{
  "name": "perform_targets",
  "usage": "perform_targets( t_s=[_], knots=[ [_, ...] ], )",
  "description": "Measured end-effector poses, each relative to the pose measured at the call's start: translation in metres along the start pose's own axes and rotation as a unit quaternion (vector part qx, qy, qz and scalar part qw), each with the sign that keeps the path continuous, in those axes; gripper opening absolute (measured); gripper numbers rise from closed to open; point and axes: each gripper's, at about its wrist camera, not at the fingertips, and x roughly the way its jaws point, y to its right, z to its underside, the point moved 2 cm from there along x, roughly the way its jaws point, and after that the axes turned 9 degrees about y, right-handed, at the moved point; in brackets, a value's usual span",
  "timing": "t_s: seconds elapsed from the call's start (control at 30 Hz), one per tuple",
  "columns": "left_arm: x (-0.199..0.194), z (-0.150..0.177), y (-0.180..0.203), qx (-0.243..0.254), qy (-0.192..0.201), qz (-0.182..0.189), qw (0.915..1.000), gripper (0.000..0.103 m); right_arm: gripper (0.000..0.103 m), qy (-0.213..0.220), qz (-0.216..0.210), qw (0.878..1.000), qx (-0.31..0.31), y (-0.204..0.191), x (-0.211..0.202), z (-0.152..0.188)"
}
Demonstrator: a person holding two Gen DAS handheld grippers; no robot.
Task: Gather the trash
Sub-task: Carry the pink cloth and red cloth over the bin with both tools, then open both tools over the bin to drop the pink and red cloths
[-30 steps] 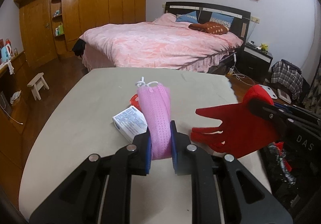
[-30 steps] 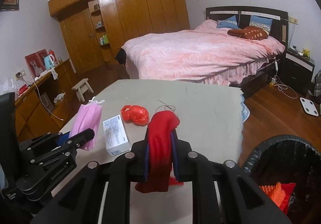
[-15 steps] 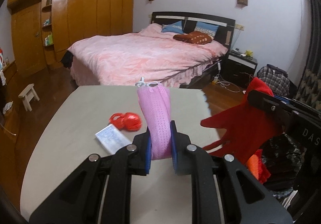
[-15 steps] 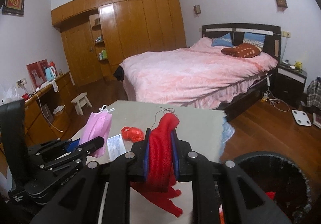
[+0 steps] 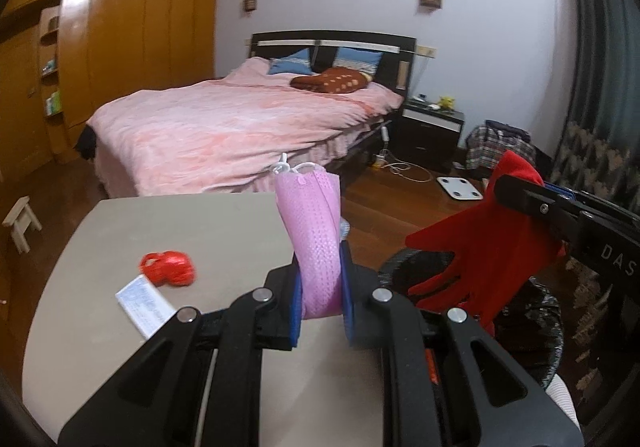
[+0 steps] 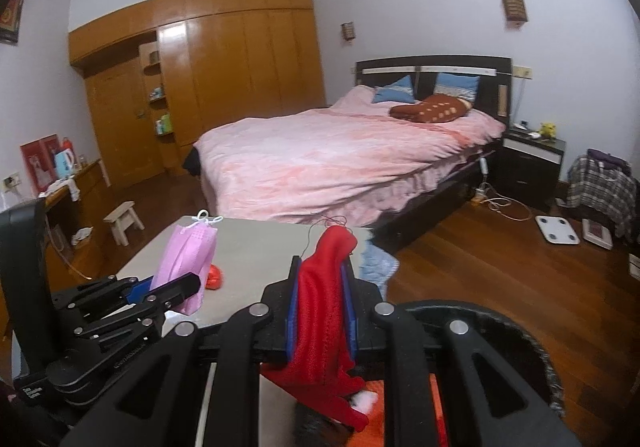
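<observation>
Pinching a pink mask (image 5: 318, 243), the left gripper (image 5: 322, 305) hovers; the right gripper (image 6: 320, 307) clamps a red glove (image 6: 320, 299), seemingly over the bin (image 6: 520, 331) below it.

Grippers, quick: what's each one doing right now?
Left gripper: shut on the pink face mask.
Right gripper: shut on the red glove, over the trash bin.

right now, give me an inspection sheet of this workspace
surface: beige table, mostly bare
job's things: pink mask and red glove held up; red wad and white packet on the table; black bin beside it
clutter: nothing seen
grippers: left gripper shut on mask; right gripper shut on glove, over the bin
cables: cord on floor by the bed
surroundings: wardrobe, stool
</observation>
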Motion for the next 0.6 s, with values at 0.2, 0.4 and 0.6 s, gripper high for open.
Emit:
perform_targets(
  t_s=[0.2,0.4,0.6],
  knots=[
    [0.012,0.003,0.035,0.013,-0.004,0.036,0.9993,0.015,0.018,-0.003,0.033,0.999,0.006,0.032,-0.013,0.008],
    [0.027,0.009,0.07,0.026,-0.012,0.07,0.9971,0.015,0.018,-0.008,0.065,0.998,0.011,0.061,-0.024,0.016],
    [0.044,0.017,0.095,0.036,-0.024,0.107,0.9933,0.046,0.04,-0.018,0.102,0.995,0.015,0.089,-0.029,0.026]
  ],
)
